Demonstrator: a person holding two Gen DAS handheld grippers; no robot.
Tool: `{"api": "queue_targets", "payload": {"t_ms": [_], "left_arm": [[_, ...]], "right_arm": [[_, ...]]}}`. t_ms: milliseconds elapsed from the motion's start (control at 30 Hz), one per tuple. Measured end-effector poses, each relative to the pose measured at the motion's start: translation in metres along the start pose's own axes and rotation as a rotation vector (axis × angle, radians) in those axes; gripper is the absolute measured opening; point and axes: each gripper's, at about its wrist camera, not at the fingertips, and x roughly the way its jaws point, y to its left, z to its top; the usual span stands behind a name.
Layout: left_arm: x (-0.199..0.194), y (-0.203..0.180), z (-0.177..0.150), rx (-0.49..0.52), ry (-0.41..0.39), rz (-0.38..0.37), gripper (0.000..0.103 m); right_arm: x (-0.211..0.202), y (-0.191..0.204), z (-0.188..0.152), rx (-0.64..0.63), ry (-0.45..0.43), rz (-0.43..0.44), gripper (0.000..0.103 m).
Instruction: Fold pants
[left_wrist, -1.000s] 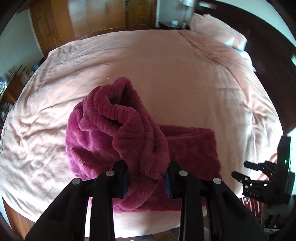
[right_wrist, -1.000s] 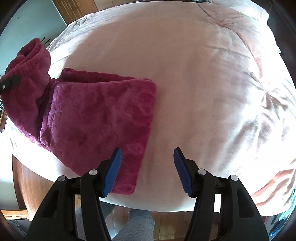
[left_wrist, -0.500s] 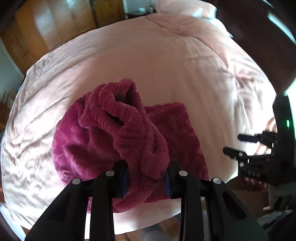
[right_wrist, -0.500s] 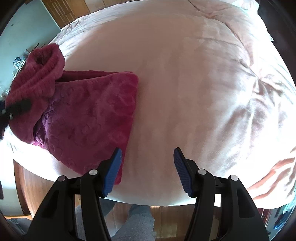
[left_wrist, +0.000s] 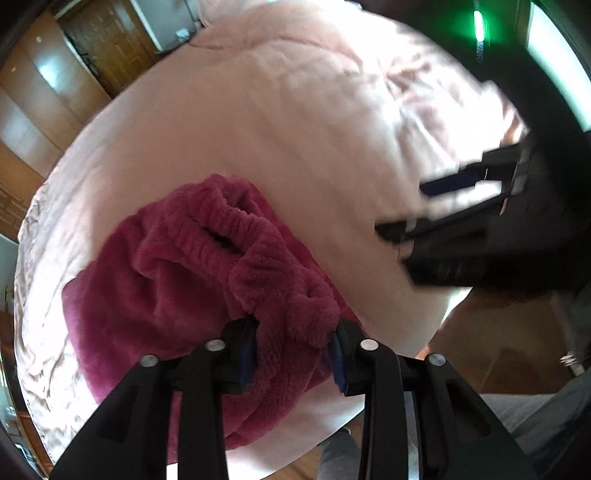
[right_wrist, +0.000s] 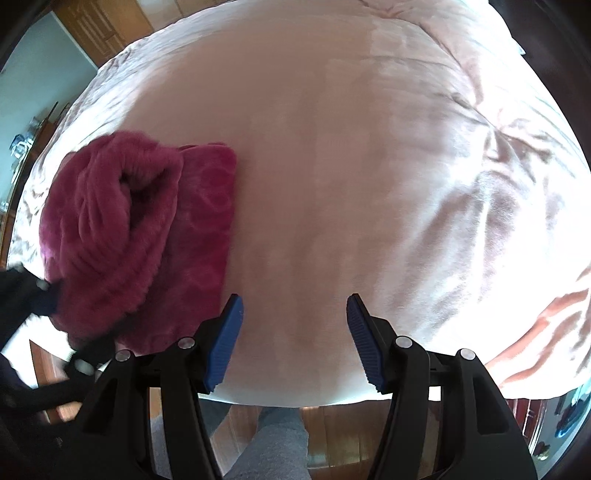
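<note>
Fluffy magenta pants (left_wrist: 177, 288) lie bunched on a pink bedspread (left_wrist: 288, 122) near its front edge. My left gripper (left_wrist: 293, 345) is shut on the elastic waistband (left_wrist: 280, 280) and holds it above the folded legs. In the right wrist view the pants (right_wrist: 122, 229) sit at the left, the waistband heaped over the flat folded part (right_wrist: 207, 206). My right gripper (right_wrist: 293, 341) is open and empty over bare bedspread, to the right of the pants. It also shows blurred in the left wrist view (left_wrist: 443, 206).
The bedspread (right_wrist: 369, 147) covers a wide bed. Wooden wardrobe doors (left_wrist: 55, 74) stand behind it. A dark headboard (left_wrist: 535, 55) is at the right. Wood floor (right_wrist: 332, 417) and a grey-clad leg (right_wrist: 273, 443) lie below the bed's front edge.
My left gripper has carried the waistband to the right over the folded legs. The visible flat part has shrunk. My right gripper stayed open and now appears much closer in the left view.
</note>
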Motion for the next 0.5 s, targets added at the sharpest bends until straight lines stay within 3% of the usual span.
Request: {"api": "queue_targets", "payload": {"t_ms": [167,433,500], "left_arm": [[0.013,-0.007,-0.009,0.011,0.015,-0.046,0.049],[-0.01,0.007,-0.027,-0.023,-0.02,-0.102,0.052],[-0.011,0.014,-0.031,-0.038,-0.017,-0.1,0.053]], "right_arm": [[-0.005,0.0,0.023,-0.002,-0.039,0.039,0.06],[-0.002,0.024,0.079,0.012,-0.006,0.35,0.06],[0.007,0.033,0.089,0.029,0.044,0.441,0.066]]}}
